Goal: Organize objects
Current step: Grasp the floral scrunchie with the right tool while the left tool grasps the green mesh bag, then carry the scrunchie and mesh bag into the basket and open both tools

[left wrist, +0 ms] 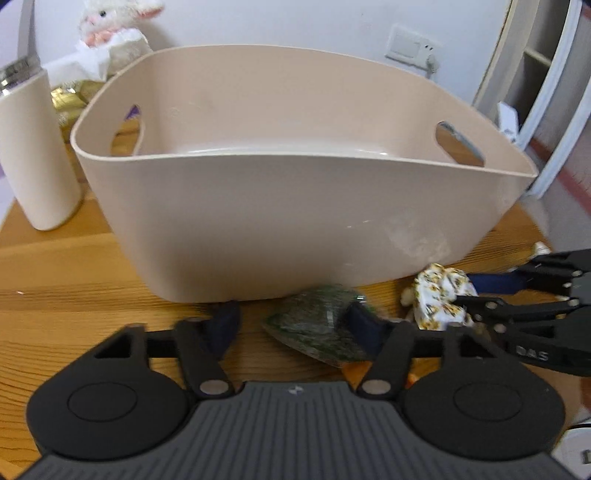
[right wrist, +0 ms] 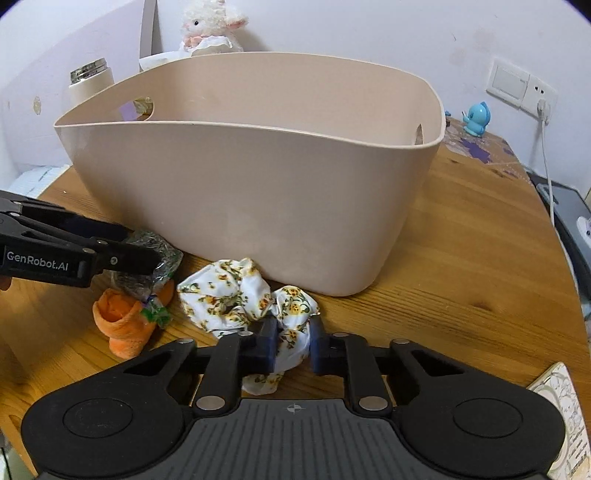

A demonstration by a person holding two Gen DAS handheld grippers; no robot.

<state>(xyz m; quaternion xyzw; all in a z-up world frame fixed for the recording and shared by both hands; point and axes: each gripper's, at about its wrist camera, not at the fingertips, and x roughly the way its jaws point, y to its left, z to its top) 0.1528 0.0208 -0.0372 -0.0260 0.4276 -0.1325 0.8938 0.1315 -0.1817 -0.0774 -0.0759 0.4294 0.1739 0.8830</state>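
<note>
A beige plastic basket (left wrist: 295, 229) with handle holes stands on the wooden table (left wrist: 55, 280); it also shows in the right wrist view (right wrist: 258, 199). My left gripper (left wrist: 291, 325) is open, its jaws wide apart around a green-wrapped bundle (left wrist: 314, 328) lying before the basket; in the right wrist view the bundle (right wrist: 155, 258) lies on an orange plush carrot (right wrist: 122, 328). My right gripper (right wrist: 291, 347) is shut on a white floral scrunchie (right wrist: 236, 295), which also shows in the left wrist view (left wrist: 439, 295).
A cream thermos (left wrist: 33, 155) stands left of the basket. A white plush lamb (right wrist: 210, 26) and tissues sit behind it. A blue figurine (right wrist: 478, 118) stands at the back right near a wall socket (right wrist: 521, 86) and cable. A printed card (right wrist: 565, 413) lies at the near right.
</note>
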